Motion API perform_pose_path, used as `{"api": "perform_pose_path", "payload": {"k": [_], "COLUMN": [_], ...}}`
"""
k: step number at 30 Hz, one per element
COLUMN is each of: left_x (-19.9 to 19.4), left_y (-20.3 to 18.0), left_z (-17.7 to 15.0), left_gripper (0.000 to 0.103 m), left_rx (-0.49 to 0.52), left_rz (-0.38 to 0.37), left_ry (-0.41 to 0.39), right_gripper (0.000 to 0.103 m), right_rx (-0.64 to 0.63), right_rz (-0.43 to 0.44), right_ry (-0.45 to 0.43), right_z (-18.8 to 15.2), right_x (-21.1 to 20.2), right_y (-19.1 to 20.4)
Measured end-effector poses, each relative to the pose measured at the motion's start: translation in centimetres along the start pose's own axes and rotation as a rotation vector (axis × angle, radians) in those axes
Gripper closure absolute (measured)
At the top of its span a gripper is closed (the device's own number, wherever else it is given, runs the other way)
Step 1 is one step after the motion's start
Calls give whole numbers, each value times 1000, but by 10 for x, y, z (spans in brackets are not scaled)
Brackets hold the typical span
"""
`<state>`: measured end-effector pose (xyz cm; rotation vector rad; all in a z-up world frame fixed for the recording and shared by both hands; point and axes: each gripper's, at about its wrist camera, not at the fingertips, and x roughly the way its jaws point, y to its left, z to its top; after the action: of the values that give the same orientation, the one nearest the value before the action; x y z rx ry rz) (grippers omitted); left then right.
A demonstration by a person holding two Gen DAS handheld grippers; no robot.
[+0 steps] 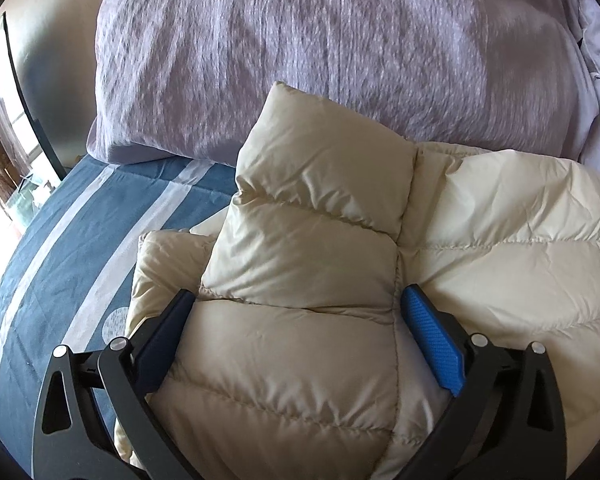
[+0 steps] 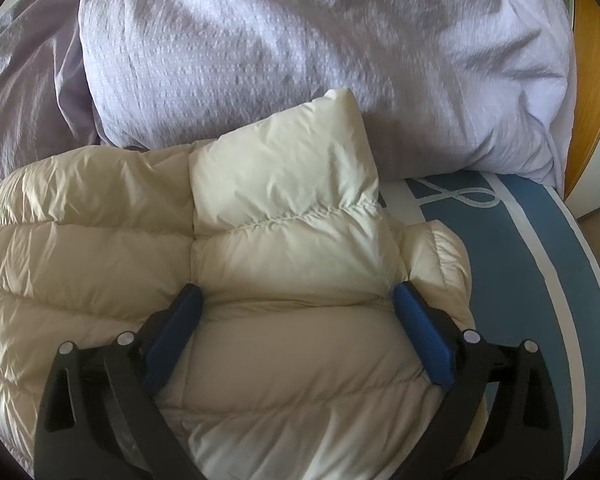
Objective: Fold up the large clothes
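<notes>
A cream quilted down jacket lies on the bed, its sleeves folded over the body. In the left wrist view a folded sleeve runs up between the fingers of my left gripper, which is open and straddles the sleeve, pressed into the padding. In the right wrist view the jacket fills the left and bottom. My right gripper is open and straddles the other folded sleeve. Neither gripper pinches the fabric.
A large lilac pillow lies just beyond the jacket. The blue and white striped bedsheet shows at the sides. A wooden bed frame stands at the far right. A window and a dark post are at the far left.
</notes>
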<state>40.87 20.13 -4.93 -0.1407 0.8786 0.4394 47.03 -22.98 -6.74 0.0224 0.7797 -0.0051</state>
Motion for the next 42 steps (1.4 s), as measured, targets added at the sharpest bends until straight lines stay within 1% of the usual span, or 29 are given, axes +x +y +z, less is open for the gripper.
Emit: {"api": "perform_pose_path", "payload": {"k": [30, 37, 42], "left_x": [0, 4, 6], "left_y": [0, -1, 5], "left_z": [0, 1, 2], "left_gripper": [1, 1, 1], "left_rx": [-1, -4, -27], "left_rz": [2, -8, -27], "left_ry": [-2, 3, 1], "right_gripper": [6, 5, 3], "right_rx": [0, 6, 10], "right_rz": [-9, -9, -16], "right_ry": [-8, -10, -11], "right_z": [-1, -1, 0], "right_x": [0, 0, 2], "right_y": [-3, -1, 2]}}
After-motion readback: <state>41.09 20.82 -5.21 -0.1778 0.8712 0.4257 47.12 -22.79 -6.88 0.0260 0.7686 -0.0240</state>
